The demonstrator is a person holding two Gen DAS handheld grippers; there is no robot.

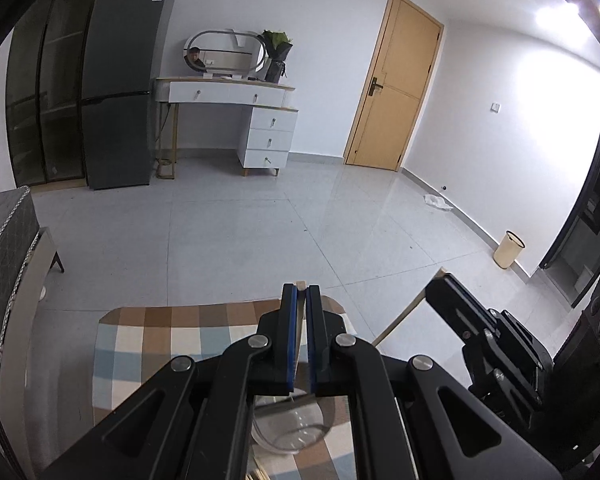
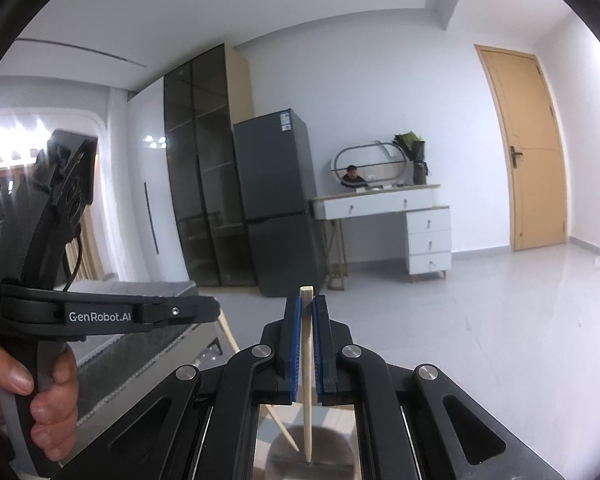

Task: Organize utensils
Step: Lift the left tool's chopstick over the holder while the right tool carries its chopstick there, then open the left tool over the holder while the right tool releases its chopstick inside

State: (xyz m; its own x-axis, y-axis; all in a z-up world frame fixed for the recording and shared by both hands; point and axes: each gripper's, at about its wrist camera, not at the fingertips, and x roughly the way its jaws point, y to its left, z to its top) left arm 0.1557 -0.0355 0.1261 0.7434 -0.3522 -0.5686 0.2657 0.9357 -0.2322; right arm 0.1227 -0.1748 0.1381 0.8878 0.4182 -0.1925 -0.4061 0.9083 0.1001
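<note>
My left gripper [image 1: 301, 290] is shut on a pale wooden chopstick [image 1: 300, 283]; only its top end shows above the blue pads. Below it stands a clear glass container [image 1: 290, 428] on the checked tablecloth [image 1: 160, 344]. My right gripper [image 2: 307, 300] is shut on a second wooden chopstick [image 2: 307, 364], held upright with its thin tip down over a round container [image 2: 312, 452]. The left-held chopstick [image 2: 278, 420] also slants into that container in the right wrist view. The right gripper [image 1: 446, 286] shows at the right of the left wrist view, holding its chopstick [image 1: 400, 316].
The table with the checked cloth ends just past the grippers. Beyond is grey tiled floor [image 1: 260, 232], a dark fridge [image 1: 120, 92], a white dresser [image 1: 260, 120], a wooden door [image 1: 392, 92] and a beige bin [image 1: 509, 249]. A grey sofa [image 1: 4, 248] is at left.
</note>
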